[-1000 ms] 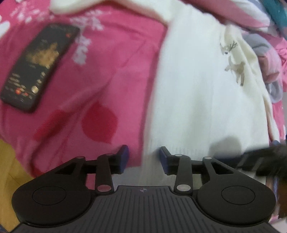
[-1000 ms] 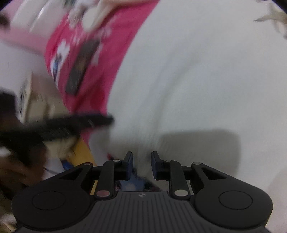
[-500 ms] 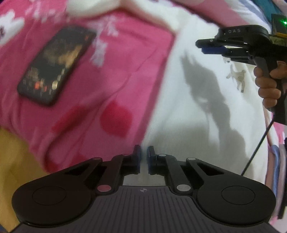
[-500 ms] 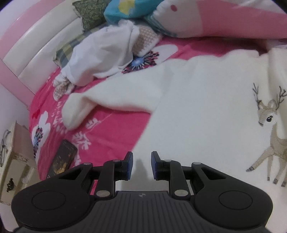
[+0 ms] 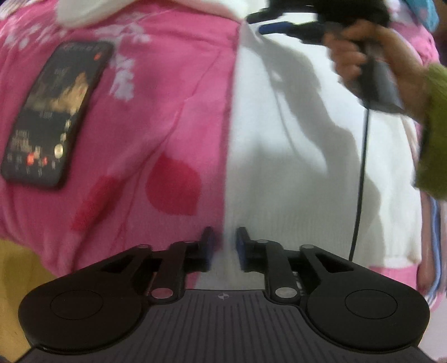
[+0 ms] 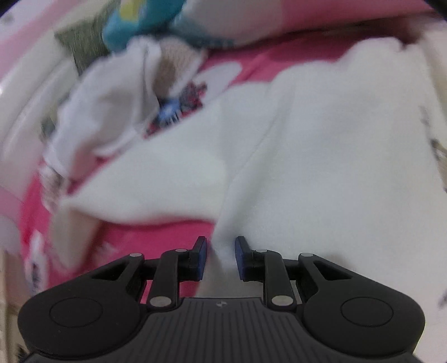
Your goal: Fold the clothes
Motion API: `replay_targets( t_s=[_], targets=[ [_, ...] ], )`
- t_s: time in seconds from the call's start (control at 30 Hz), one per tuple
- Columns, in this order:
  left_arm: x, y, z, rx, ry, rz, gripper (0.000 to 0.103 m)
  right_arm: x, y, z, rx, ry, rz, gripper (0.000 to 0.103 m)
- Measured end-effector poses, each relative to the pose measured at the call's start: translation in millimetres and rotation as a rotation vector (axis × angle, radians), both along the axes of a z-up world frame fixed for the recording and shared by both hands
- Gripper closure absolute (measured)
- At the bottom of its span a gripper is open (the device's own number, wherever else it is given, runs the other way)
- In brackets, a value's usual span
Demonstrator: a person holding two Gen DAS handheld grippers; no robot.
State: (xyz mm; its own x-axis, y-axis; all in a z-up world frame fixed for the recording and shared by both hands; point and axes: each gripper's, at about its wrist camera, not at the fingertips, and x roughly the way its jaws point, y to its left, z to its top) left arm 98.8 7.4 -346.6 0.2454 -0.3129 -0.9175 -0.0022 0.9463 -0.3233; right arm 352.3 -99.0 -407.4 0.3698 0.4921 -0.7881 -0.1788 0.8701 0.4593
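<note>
a white sweater (image 5: 301,156) lies spread flat on a pink floral bedsheet (image 5: 167,111), its ribbed hem toward the near edge of the bed in the left wrist view. the left gripper (image 5: 222,245) hovers low over the sweater's left side edge close to the hem, its blue-padded jaws apart with a narrow gap and nothing clamped between them; the boundary between white knit and pink sheet runs right up into that gap. to the left on the sheet rests a black smartphone (image 5: 56,114) with its screen lit, well apart from the sweater. farther up in the same view, a hand (image 5: 360,58) with a green knit cuff (image 5: 433,134) grips the handle of the right gripper (image 5: 276,22), and a thin black cable (image 5: 361,178) hangs from it across the sweater. in the right wrist view, the right gripper (image 6: 221,258) sits at the sweater (image 6: 321,173) near where a sleeve (image 6: 145,192) branches off to the left; its jaws stand apart, and a raised ridge of white fabric lies between the pads, though i cannot tell whether the pads touch it. beyond the sleeve, a crumpled pile of pale clothes (image 6: 111,111) lies on the bedsheet (image 6: 156,237), and a pink and white pillow (image 6: 279,19) lies blurred along the top beside something teal (image 6: 131,25).
</note>
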Motion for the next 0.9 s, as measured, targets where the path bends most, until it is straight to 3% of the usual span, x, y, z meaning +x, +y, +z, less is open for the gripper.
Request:
replay_targets(
  t_s=[0.07, 0.17, 0.37, 0.53, 0.6, 0.63, 0.67, 0.8, 0.87, 0.9],
  targets=[
    [3.7, -0.9, 8.3, 0.030, -0.011, -0.058, 0.074, -20.6, -24.2, 15.4, 0.037, -0.006, -0.044, 0.080],
    [10.5, -2.7, 20.1, 0.084, -0.015, -0.147, 0.074, -73.9, -71.7, 38.0, 0.000, 0.032, -0.112, 0.080],
    [22.6, -13.1, 47.4, 0.163, -0.070, -0.285, 0.074, -174.3, -169.6, 50.4, -0.096, 0.157, -0.423, 0.080],
    [32.8, -52.9, 49.9, 0.147, -0.081, -0.424, 0.074, -258.0, -251.2, 60.8, -0.176, 0.263, -0.682, 0.079],
    [29.9, -71.8, 46.8, 0.137, -0.073, -0.482, 0.074, -288.8, -282.6, 63.7, -0.202, 0.301, -0.782, 0.070],
    [27.3, -81.1, 46.0, 0.132, -0.076, -0.500, 0.074, -292.3, -291.9, 59.6, -0.184, 0.304, -0.815, 0.061],
    [25.0, -90.4, 45.2, 0.127, -0.079, -0.517, 0.074, -294.1, -297.3, 54.5, -0.160, 0.303, -0.838, 0.054],
    [26.5, -130.8, 32.5, 0.099, -0.041, -0.611, 0.073, -296.3, -312.8, 26.2, -0.020, 0.299, -0.825, 0.054],
    [16.8, -148.1, 27.7, 0.116, -0.030, -0.671, 0.073, -292.9, -313.3, 13.9, 0.048, 0.312, -0.786, 0.071],
    [10.0, -156.6, 29.5, 0.120, -0.057, -0.717, 0.073, -291.4, -311.7, 12.8, 0.053, 0.312, -0.777, 0.075]
  ],
)
